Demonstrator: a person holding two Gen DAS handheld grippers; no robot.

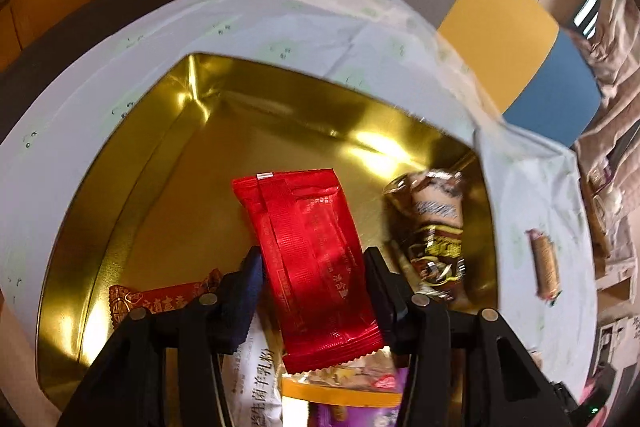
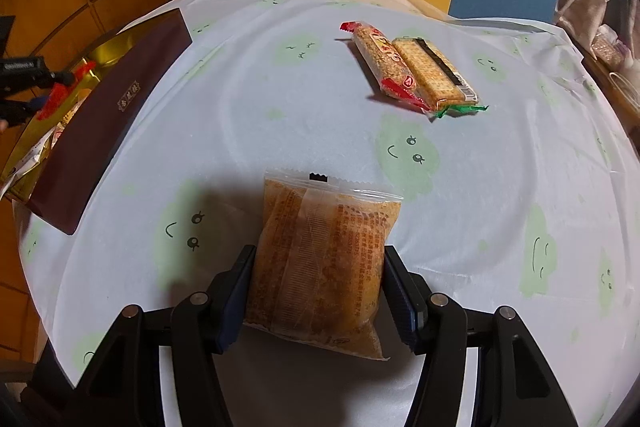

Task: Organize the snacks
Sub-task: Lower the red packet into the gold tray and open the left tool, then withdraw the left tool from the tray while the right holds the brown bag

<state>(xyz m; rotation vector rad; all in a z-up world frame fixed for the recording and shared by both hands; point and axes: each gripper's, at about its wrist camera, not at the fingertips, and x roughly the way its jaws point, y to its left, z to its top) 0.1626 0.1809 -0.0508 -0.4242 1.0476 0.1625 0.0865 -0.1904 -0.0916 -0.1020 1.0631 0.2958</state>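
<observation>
In the left wrist view my left gripper (image 1: 314, 259) is shut on a red snack packet (image 1: 308, 259) and holds it over the open gold tin (image 1: 120, 187). The tin holds a brown-and-cream wrapped snack (image 1: 438, 231), a red-and-gold packet (image 1: 160, 301), a white packet (image 1: 252, 383) and a purple-and-orange one (image 1: 352, 391). In the right wrist view my right gripper (image 2: 318, 255) is shut on a clear packet of golden-brown snack (image 2: 320, 267), just above the tablecloth. The tin (image 2: 104, 47) and left gripper (image 2: 40, 83) show at far left.
Two cracker packets (image 2: 416, 71) lie side by side on the far part of the white cloth with green faces (image 2: 280, 107). The tin's dark maroon side wall (image 2: 108, 119) faces me at left. One cracker roll (image 1: 544, 263) lies right of the tin. Coloured chairs stand beyond the table.
</observation>
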